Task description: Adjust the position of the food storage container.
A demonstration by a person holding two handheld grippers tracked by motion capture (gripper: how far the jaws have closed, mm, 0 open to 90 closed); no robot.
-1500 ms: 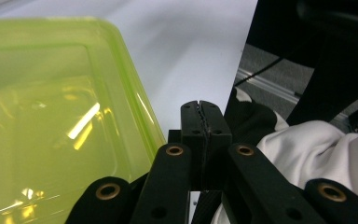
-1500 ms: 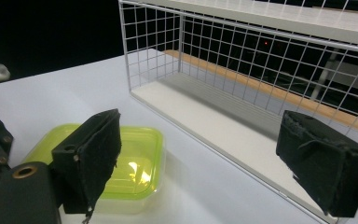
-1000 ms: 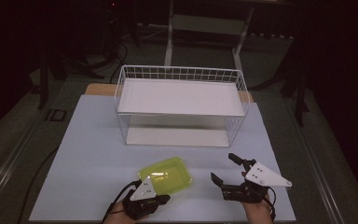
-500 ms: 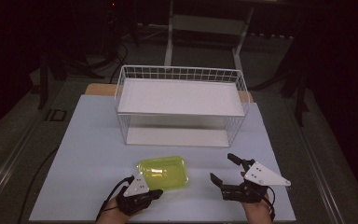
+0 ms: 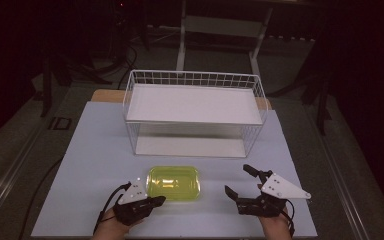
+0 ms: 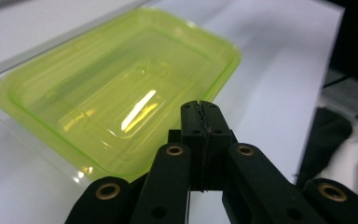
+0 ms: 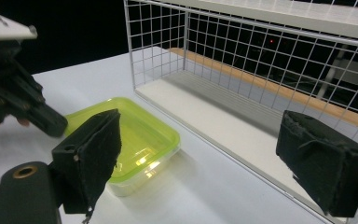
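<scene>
Bench (image 5: pixel 90 165) surface, pale and wide, carries it all. Toward twelve o'clock on it stands a white wire rack (image 5: pixel 195 112) with an upper shelf and a lower one, its open front facing the person. At six o'clock from the rack, apart from its lower shelf, lies a yellow-green plastic container (image 5: pixel 174 183) with its lid on, flat on the bench. At eight o'clock from the container sit the left tongs (image 5: pixel 158 200), jaws pressed together with nothing between them, tips just beside the container's near rim. At three o'clock from the container, well apart from it, the right tongs (image 5: pixel 239 181) stand spread wide and empty.
</scene>
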